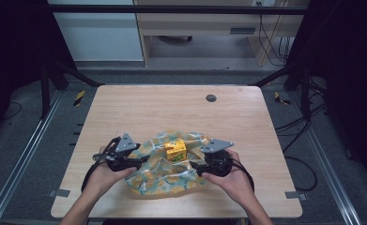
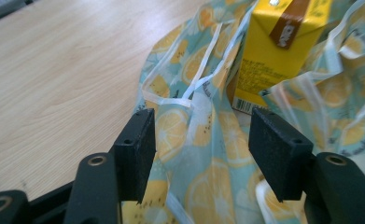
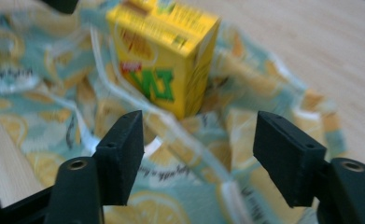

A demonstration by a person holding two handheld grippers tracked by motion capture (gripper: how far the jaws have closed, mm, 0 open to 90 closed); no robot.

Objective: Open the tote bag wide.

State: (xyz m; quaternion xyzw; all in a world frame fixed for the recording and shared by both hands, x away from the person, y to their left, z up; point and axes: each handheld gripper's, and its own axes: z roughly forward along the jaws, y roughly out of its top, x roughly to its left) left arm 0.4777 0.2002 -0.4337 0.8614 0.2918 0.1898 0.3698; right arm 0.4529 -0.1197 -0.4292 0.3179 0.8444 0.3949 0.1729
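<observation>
Your left gripper [image 1: 142,161] and right gripper [image 1: 194,168] flank the crumpled teal lemon-print plastic bag [image 1: 157,176] near you on the pale wooden surface [image 1: 172,110]. Both pairs of jaws stand apart, gripping nothing. The yellow drink carton [image 1: 175,151] stands upright on the bag; its green lettering is unreadable.

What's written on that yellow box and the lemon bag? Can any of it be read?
Carton: large green letters on the front, upside down and blurred; not readable.
Carton side: fine print and a barcode, too small to read.
Carton's brown band: white lettering, blurred.
Bag: small dark script among the lemon slices, too blurred to read.
</observation>
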